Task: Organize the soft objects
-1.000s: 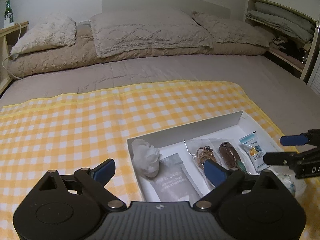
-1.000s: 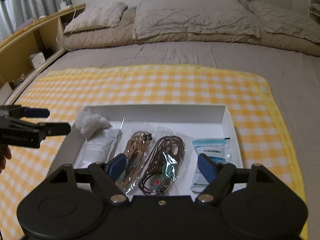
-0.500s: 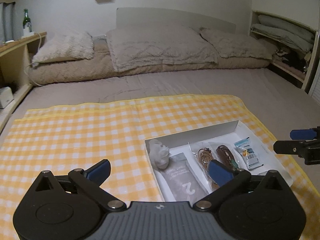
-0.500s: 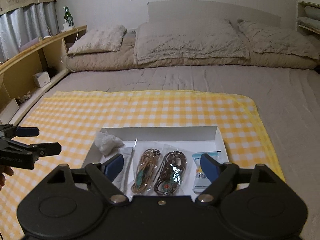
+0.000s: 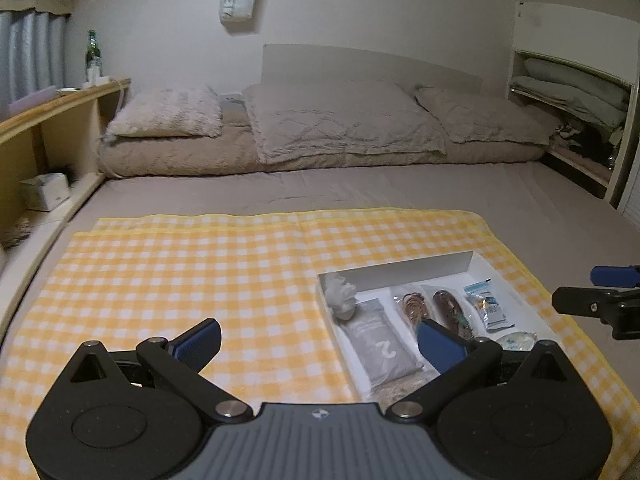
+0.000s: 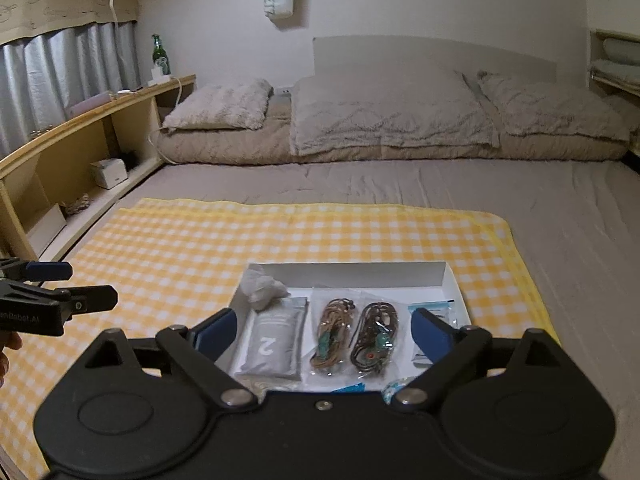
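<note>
A white shallow box lies on a yellow checked cloth on the bed. In it sit a crumpled white tissue, a grey pouch marked 2, two bagged cord bundles and a blue-white sachet. My left gripper is open and empty, above the cloth just left of the box. My right gripper hangs over the box's near side, its jaws opening with nothing held between them.
Three pillows lie at the head of the grey bed. A wooden shelf with a green bottle runs along the left; folded bedding fills a shelf on the right. A fingertip shows at the left edge of the right wrist view.
Both grippers have drawn back and risen, so the box looks smaller and more of the room shows. The jaws of both grippers stand a little wider.
</note>
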A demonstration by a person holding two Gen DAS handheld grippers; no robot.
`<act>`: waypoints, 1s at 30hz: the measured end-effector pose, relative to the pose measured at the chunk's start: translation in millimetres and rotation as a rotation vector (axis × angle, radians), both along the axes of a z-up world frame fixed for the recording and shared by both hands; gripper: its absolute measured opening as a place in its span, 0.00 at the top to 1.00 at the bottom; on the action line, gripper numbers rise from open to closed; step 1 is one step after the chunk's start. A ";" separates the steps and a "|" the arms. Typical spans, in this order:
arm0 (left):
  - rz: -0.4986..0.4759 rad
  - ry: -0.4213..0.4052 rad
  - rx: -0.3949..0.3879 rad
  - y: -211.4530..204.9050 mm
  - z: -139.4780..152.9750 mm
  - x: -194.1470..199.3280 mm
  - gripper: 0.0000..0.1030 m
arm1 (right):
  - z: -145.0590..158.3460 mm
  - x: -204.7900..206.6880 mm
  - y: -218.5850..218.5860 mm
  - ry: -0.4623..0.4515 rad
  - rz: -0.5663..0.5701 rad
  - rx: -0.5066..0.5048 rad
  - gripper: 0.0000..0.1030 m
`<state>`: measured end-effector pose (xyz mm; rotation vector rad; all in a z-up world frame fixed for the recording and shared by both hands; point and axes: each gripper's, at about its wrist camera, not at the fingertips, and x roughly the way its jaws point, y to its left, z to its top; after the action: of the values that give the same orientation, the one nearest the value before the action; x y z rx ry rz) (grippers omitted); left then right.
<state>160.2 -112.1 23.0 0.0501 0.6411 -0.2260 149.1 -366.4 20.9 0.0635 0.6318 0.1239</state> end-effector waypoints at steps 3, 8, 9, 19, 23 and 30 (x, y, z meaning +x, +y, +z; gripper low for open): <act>0.011 -0.012 -0.008 7.9 3.1 -16.0 0.00 | 1.0 -14.4 7.5 -0.012 -0.008 -0.003 0.05; 0.037 -0.030 0.000 17.4 4.9 -37.2 0.00 | 1.1 -36.6 22.4 -0.027 -0.010 -0.031 0.02; 0.044 -0.036 0.010 18.0 4.3 -41.6 0.00 | 1.3 -41.4 25.0 -0.034 -0.010 -0.035 0.01; 0.025 -0.094 0.030 16.4 0.9 -83.1 0.00 | -1.4 -90.5 35.1 -0.115 -0.058 -0.072 0.00; 0.010 -0.108 0.020 13.1 -1.0 -95.6 0.00 | -4.3 -107.4 38.6 -0.146 -0.079 -0.084 0.00; 0.003 -0.127 0.041 7.5 -9.6 -112.0 0.00 | -9.4 -126.1 42.2 -0.173 -0.095 -0.086 0.00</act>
<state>48.3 -104.7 13.4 0.1026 0.5190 -0.2050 23.0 -324.3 11.5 -0.0006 0.4594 0.0101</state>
